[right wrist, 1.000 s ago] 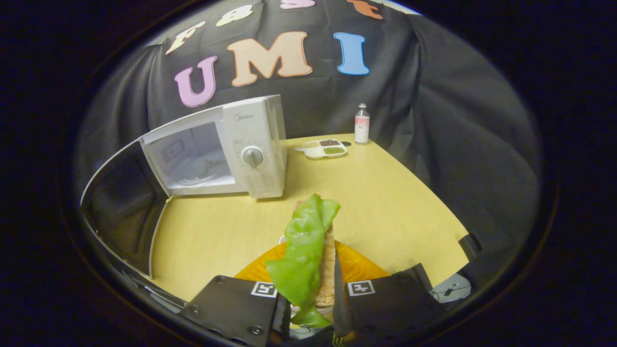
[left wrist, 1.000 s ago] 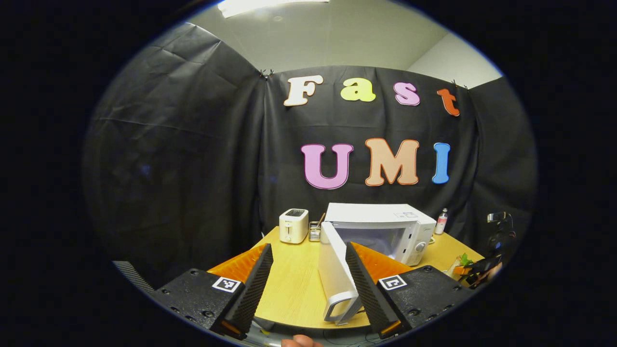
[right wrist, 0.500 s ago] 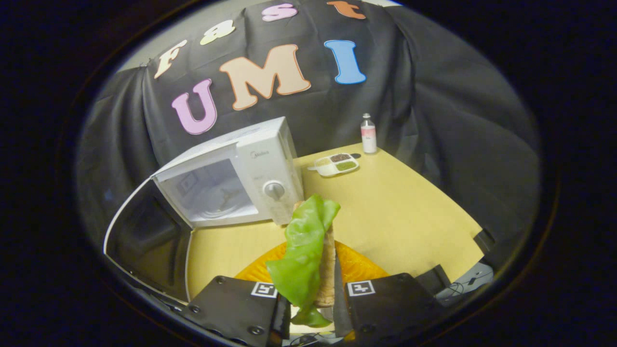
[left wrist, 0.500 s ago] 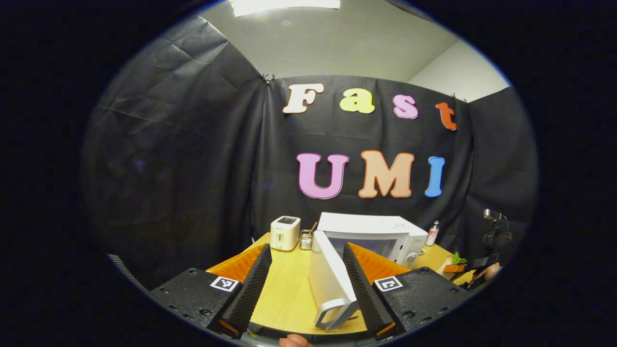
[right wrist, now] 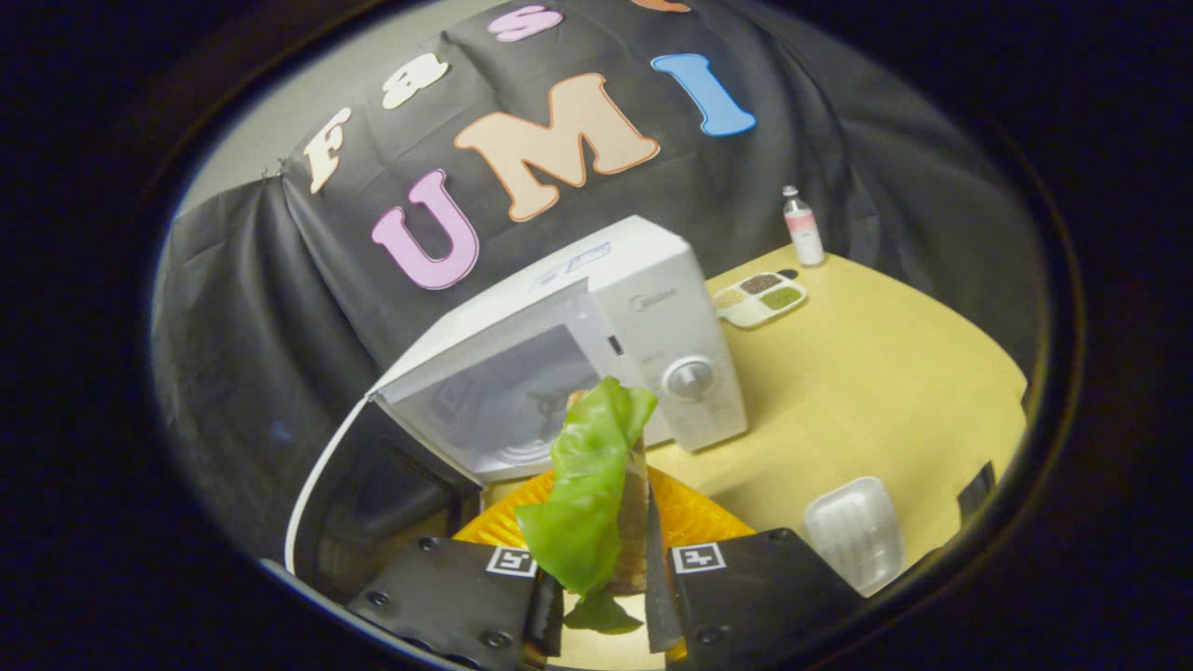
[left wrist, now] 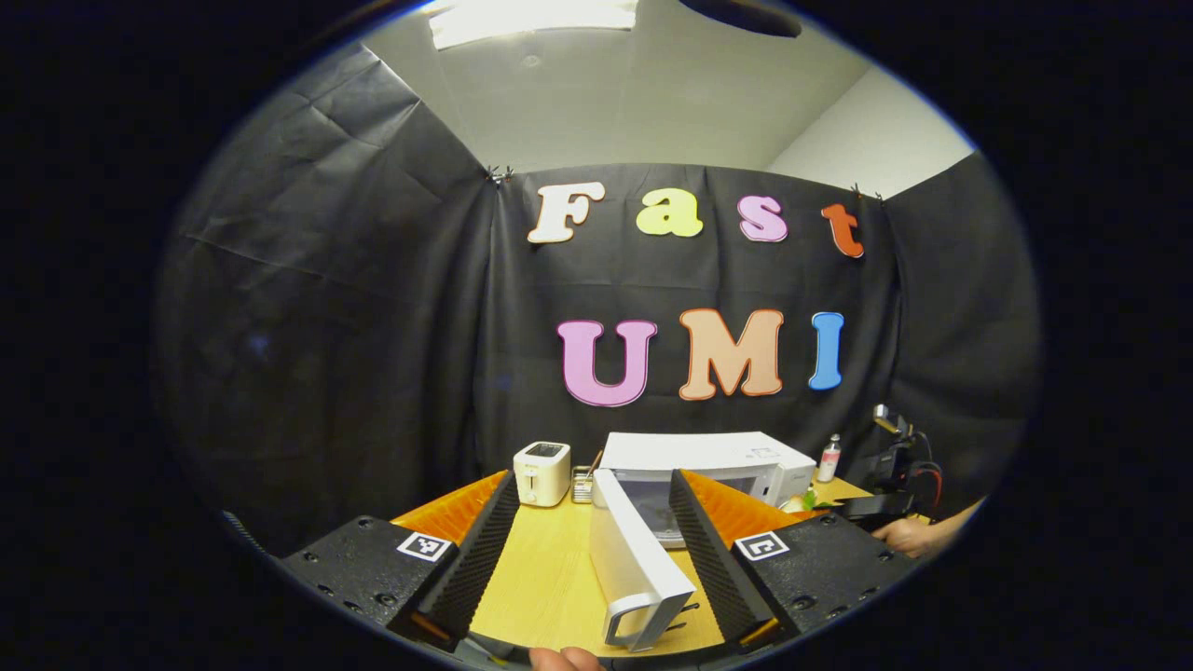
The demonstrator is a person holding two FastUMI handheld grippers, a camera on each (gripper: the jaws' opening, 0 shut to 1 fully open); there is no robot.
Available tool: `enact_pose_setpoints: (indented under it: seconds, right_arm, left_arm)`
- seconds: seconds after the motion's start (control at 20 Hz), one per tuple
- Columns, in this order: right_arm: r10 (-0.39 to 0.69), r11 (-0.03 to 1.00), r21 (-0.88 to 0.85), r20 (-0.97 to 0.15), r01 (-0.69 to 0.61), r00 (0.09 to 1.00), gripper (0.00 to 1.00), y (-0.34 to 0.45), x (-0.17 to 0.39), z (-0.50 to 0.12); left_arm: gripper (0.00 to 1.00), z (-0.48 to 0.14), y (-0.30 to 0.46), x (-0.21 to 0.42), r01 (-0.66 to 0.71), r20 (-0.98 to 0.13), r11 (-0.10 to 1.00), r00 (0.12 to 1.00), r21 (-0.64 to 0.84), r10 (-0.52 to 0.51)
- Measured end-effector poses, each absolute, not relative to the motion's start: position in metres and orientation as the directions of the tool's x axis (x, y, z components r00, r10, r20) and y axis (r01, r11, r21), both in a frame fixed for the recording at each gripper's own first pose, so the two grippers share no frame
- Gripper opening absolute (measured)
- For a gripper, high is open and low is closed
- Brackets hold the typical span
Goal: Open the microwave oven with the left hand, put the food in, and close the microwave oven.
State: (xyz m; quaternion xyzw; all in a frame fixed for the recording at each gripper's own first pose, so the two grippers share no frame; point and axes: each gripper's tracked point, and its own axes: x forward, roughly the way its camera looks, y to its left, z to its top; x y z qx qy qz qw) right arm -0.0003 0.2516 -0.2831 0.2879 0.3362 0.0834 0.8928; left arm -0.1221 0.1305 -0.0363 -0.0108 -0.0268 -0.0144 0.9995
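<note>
The white microwave (left wrist: 708,457) stands at the back of the wooden table, its door (left wrist: 634,568) swung wide open toward me. My left gripper (left wrist: 592,480) is open, and the door's edge and handle show between its fingers, which do not press on it. In the right gripper view, my right gripper (right wrist: 601,559) is shut on the food (right wrist: 587,485), a bread slice with a green lettuce leaf, held upright in front of the microwave's open cavity (right wrist: 513,410). The dark inner side of the door (right wrist: 373,494) lies to its left. Farther right in the left gripper view are the right gripper (left wrist: 885,503) and the hand holding it (left wrist: 923,536).
A white toaster (left wrist: 542,472) and a small holder (left wrist: 582,483) stand left of the microwave. A compartment dish (right wrist: 760,298) and a bottle (right wrist: 802,228) sit behind the microwave's right side. A white plastic tray (right wrist: 853,531) lies near the table's front right.
My right gripper has carried the food left and closer to the microwave's opening, and the white tray came into view. The left gripper drew back from the open door.
</note>
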Motion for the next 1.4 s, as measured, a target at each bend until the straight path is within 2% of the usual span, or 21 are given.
enact_pose_setpoints:
  seconds: [0.05,0.1,0.3,0.35,0.4,0.5,0.55,0.65,0.7,0.8,0.85,0.9,1.0,1.05,1.1,1.15,1.2,1.25,1.3,1.35,1.4]
  right_arm:
    - [0.356,0.815,0.578,-0.541,0.03,0.762,0.37,0.266,0.007,-0.283]
    - [0.367,0.807,0.59,-0.53,0.021,0.764,0.44,0.28,0.012,-0.283]
    - [0.369,0.737,0.671,-0.504,0.084,0.781,0.44,0.323,0.036,-0.292]
    - [0.361,0.718,0.688,-0.501,0.109,0.787,0.44,0.334,0.042,-0.293]
    - [0.353,0.695,0.706,-0.497,0.134,0.792,0.44,0.345,0.047,-0.296]
    - [0.346,0.65,0.74,-0.492,0.174,0.799,0.31,0.366,0.06,-0.3]
    - [0.336,0.636,0.748,-0.488,0.188,0.806,0.39,0.374,0.068,-0.303]
    - [0.318,0.6,0.769,-0.483,0.221,0.816,0.35,0.389,0.083,-0.308]
    - [0.318,0.579,0.781,-0.481,0.234,0.817,0.39,0.399,0.089,-0.311]
    - [0.304,0.554,0.798,-0.461,0.239,0.834,0.39,0.411,0.101,-0.315]
    - [0.29,0.545,0.802,-0.451,0.242,0.844,0.39,0.414,0.108,-0.319]
    - [0.278,0.535,0.807,-0.446,0.248,0.851,0.31,0.416,0.114,-0.322]
    - [0.255,0.508,0.82,-0.436,0.264,0.863,0.31,0.422,0.125,-0.329]
    - [0.246,0.497,0.824,-0.434,0.271,0.867,0.39,0.424,0.131,-0.333]
    - [0.238,0.489,0.829,-0.426,0.271,0.873,0.39,0.426,0.136,-0.335]
    - [0.227,0.483,0.833,-0.418,0.271,0.88,0.31,0.426,0.143,-0.336]
    - [0.217,0.474,0.837,-0.414,0.275,0.884,0.31,0.426,0.148,-0.339]
    - [0.207,0.463,0.84,-0.414,0.284,0.886,0.31,0.425,0.155,-0.342]
    - [0.196,0.454,0.839,-0.423,0.301,0.884,0.39,0.425,0.158,-0.346]
    - [0.18,0.449,0.837,-0.428,0.313,0.886,0.38,0.424,0.163,-0.35]
    - [0.168,0.45,0.834,-0.43,0.319,0.887,0.31,0.422,0.166,-0.351]
  left_arm:
    - [0.92,-0.034,0.132,-0.12,0.031,0.058,0.999,0.998,-0.01,-0.03]
    - [0.94,-0.039,0.13,-0.117,0.035,0.051,0.999,0.998,0.001,-0.035]
    - [0.95,-0.05,0.131,-0.117,0.041,0.011,0.999,0.999,0.032,-0.041]
    - [0.92,-0.051,0.133,-0.119,0.034,0.001,0.999,0.999,0.033,-0.034]
    - [0.95,-0.054,0.136,-0.121,0.024,-0.005,0.999,1.0,0.026,-0.024]
    - [0.94,-0.056,0.142,-0.124,0.003,-0.015,1.0,1.0,0.01,-0.003]
    - [0.94,-0.059,0.144,-0.126,-0.005,-0.023,1.0,1.0,0.009,0.006]
    - [0.92,-0.068,0.15,-0.13,-0.021,-0.05,1.0,0.999,0.009,0.021]
    - [0.95,-0.073,0.153,-0.131,-0.029,-0.065,1.0,0.997,0.005,0.029]
    - [0.92,-0.079,0.156,-0.133,-0.038,-0.092,0.999,0.995,-0.014,0.036]
    - [0.92,-0.08,0.158,-0.133,-0.042,-0.101,0.999,0.994,-0.016,0.04]
    - [0.92,-0.082,0.16,-0.134,-0.049,-0.11,0.999,0.993,-0.011,0.047]
    - [0.95,-0.083,0.166,-0.133,-0.061,-0.122,0.998,0.991,0.008,0.061]
    - [0.95,-0.085,0.167,-0.134,-0.063,-0.128,0.998,0.99,0.013,0.064]
    - [0.95,-0.09,0.167,-0.135,-0.063,-0.14,0.998,0.988,0.013,0.064]
    - [0.92,-0.097,0.166,-0.138,-0.062,-0.163,0.998,0.985,0.011,0.063]
    - [0.95,-0.103,0.165,-0.14,-0.062,-0.183,0.998,0.981,0.004,0.062]
    - [0.92,-0.105,0.164,-0.14,-0.064,-0.195,0.998,0.979,-0.008,0.061]
    - [0.92,-0.106,0.164,-0.14,-0.067,-0.202,0.998,0.977,-0.021,0.061]
    - [0.92,-0.108,0.165,-0.14,-0.072,-0.21,0.997,0.976,-0.03,0.064]
    - [0.95,-0.111,0.168,-0.14,-0.082,-0.216,0.996,0.974,-0.036,0.072]
